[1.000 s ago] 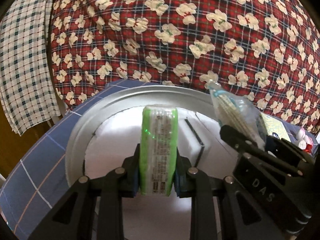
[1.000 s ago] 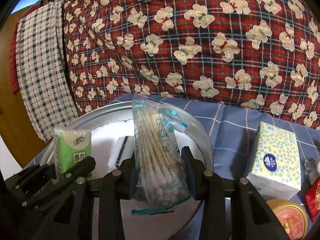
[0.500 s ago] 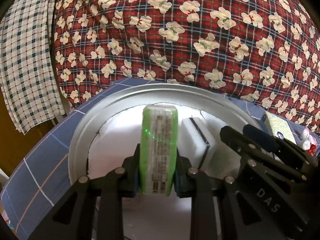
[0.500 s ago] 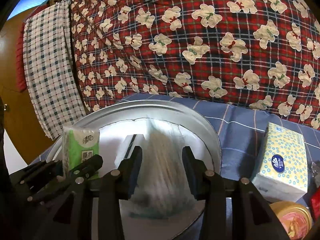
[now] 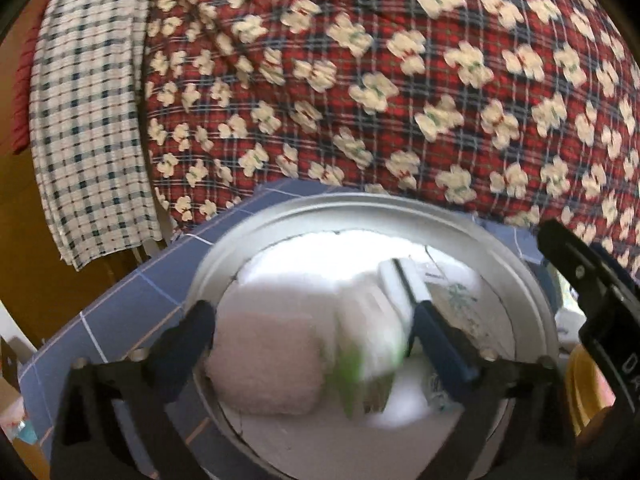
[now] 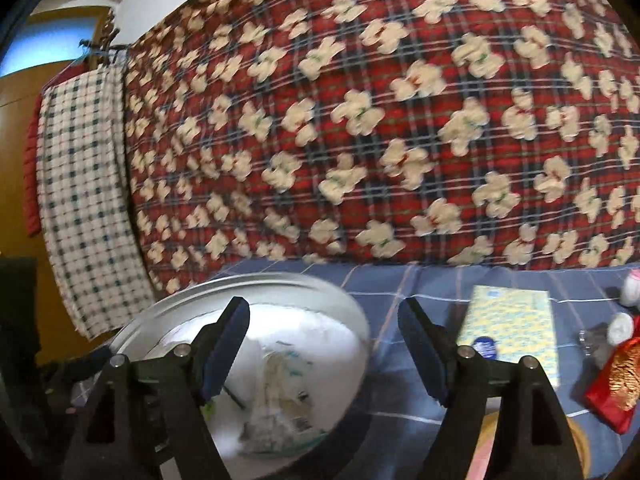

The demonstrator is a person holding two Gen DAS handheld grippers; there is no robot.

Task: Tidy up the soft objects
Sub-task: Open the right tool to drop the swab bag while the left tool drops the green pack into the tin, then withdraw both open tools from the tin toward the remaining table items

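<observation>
A round metal tray [image 5: 280,216] lined in white sits on the blue checked cloth. In the left wrist view my left gripper [image 5: 312,332] is open over it. The green tissue pack [image 5: 368,356], blurred, lies in the tray between the fingers, beside a pink fluffy pad [image 5: 266,364] and a white flat pack [image 5: 404,284]. In the right wrist view my right gripper [image 6: 324,344] is open and empty above the tray's right rim [image 6: 320,284]. The cotton swab bag [image 6: 280,392] lies in the tray below it.
A yellow dotted tissue pack [image 6: 516,328] lies on the blue cloth [image 6: 400,280] right of the tray, with a red packet [image 6: 616,380] and small bottles [image 6: 624,324] further right. A red bear-print quilt [image 6: 380,120] rises behind. A checked towel [image 5: 84,120] hangs at left.
Both grippers opened. The green tissue pack dropped from the left gripper into the tray, and the cotton swab bag dropped from the right gripper into the tray. The right gripper shifted rightward.
</observation>
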